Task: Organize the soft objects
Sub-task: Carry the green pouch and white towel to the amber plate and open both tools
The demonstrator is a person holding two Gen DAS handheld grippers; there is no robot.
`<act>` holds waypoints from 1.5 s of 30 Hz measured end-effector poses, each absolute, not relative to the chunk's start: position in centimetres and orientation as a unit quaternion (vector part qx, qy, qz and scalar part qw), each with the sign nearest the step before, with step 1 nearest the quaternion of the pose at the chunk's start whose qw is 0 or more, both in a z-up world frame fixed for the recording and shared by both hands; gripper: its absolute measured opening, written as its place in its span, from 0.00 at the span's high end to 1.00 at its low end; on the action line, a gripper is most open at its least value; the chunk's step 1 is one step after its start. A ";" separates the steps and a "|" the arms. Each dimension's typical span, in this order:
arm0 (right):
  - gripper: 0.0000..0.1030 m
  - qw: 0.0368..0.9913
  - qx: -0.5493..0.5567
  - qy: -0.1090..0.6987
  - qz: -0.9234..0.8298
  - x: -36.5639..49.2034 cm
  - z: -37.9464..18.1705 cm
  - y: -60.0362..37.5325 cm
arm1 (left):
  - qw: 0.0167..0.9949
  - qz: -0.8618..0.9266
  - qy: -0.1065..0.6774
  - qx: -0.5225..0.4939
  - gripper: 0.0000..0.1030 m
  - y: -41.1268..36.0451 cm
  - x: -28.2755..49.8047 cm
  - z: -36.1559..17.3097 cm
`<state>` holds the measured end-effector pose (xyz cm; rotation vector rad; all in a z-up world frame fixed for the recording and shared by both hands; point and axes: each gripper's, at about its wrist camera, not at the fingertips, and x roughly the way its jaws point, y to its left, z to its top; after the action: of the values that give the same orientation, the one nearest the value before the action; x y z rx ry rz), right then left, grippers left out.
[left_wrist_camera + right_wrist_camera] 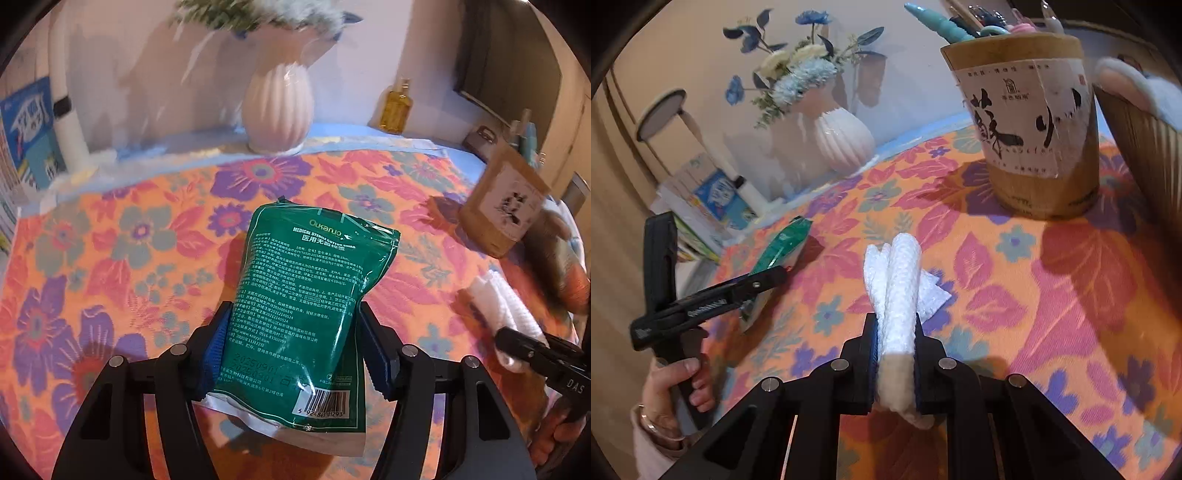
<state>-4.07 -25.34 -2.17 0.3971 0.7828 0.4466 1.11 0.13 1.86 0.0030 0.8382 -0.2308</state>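
Note:
My left gripper (295,325) is shut on a green cotton swab packet (306,288) and holds it above the floral tablecloth (110,240). My right gripper (895,328) is shut on a folded white cloth (899,291), which sticks out forward over the cloth-covered table. The white cloth also shows in the left wrist view (506,317) at the right, with the right gripper's black jaw beside it. The green packet shows edge-on in the right wrist view (783,247), held in the left gripper (768,280).
A brown paper cup (1030,133) holding pens stands at the back right, also visible in the left wrist view (502,206). A ribbed basket (1145,147) holds something fluffy. A pink ribbed vase (277,110) with flowers, an amber bottle (397,107) and books (29,136) line the back.

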 end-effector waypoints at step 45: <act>0.04 0.921 0.256 0.293 -0.009 -11.9 7.3 -48.2 | 0.878 -0.336 0.331 0.080 0.01 -35.8 1.9 12.2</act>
<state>-11.86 -48.15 7.28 0.5266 0.6030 -0.0185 1.89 -35.75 12.16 0.1672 0.6894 -0.7008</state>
